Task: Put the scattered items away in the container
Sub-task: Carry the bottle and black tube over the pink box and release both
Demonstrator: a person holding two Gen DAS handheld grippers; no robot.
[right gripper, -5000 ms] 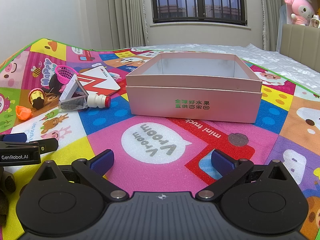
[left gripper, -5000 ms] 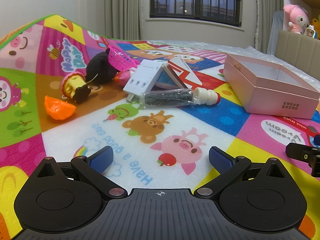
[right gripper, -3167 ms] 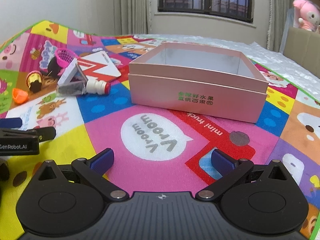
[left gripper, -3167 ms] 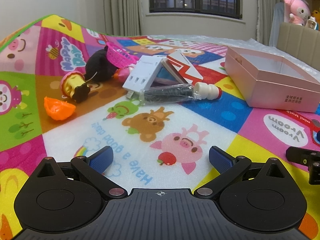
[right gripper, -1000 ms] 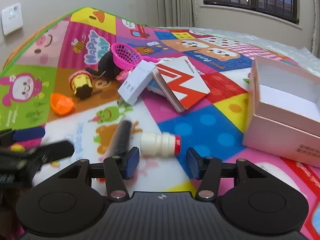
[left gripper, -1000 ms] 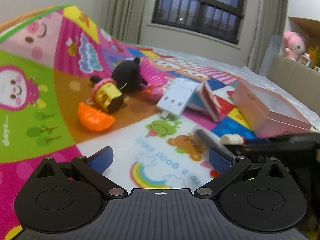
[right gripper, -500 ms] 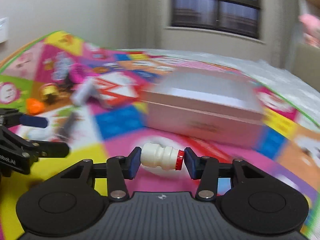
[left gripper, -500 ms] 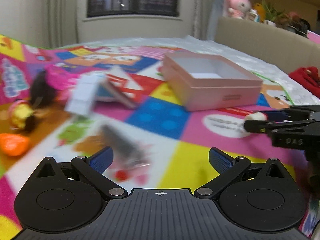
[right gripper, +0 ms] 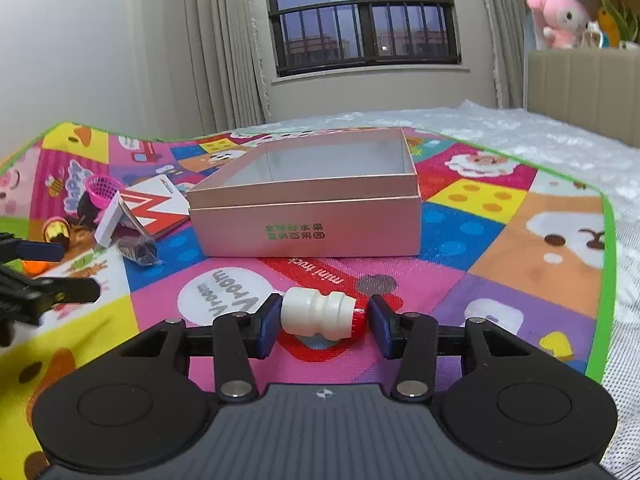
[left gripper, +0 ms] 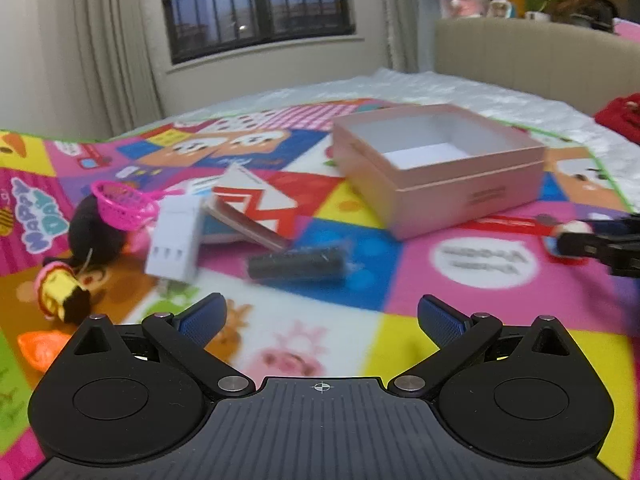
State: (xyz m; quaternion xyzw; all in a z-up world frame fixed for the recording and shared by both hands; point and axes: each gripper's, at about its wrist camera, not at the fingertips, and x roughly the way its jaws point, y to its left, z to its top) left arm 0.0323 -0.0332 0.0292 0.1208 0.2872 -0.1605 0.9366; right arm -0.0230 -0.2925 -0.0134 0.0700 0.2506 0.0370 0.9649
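"Vroom" and "mini truck" read on the mat (right gripper: 460, 236); right gripper (right gripper: 322, 316) clamps the white bottle (right gripper: 318, 317); left gripper (left gripper: 320, 320) fingers apart, empty.

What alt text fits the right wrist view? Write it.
The right claw grips a small white plastic bottle with a red cap sideways, in front of an open, empty pink cardboard box on a colourful cartoon play mat. Scattered toys lie left of the box.
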